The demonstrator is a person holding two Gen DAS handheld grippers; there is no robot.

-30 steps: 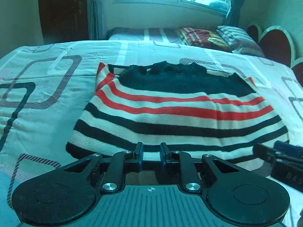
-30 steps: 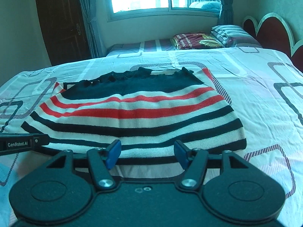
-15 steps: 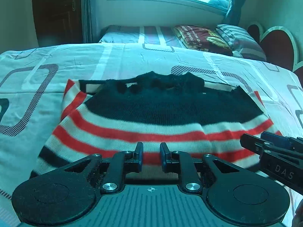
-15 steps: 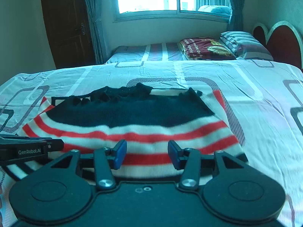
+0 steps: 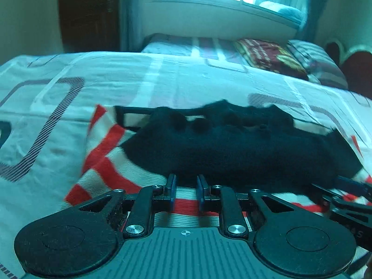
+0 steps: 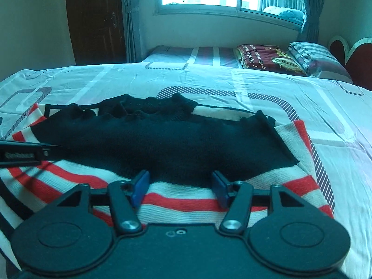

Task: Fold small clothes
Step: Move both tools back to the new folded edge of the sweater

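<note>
Sweater (image 6: pixel 176 148), striped, lies spread on the bed (image 6: pixel 302 97) well short of its pillow end; the left gripper (image 5: pixel 186 187) has jaws nearly together on nothing, while the right gripper (image 6: pixel 180 181) is opening over the knit, so both should pinch matching edges before folding.

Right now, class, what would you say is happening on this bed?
A person is working on a striped knitted garment spread on the bed, holding a claw in each hand. The left claw sits low over the red and white stripes with its jaws narrowly apart and no cloth pinched between them. The right claw is beside it over the same garment, jaws opening, nothing gripped. A fold seems to have been laid; whether more folds follow cannot be told.
</note>
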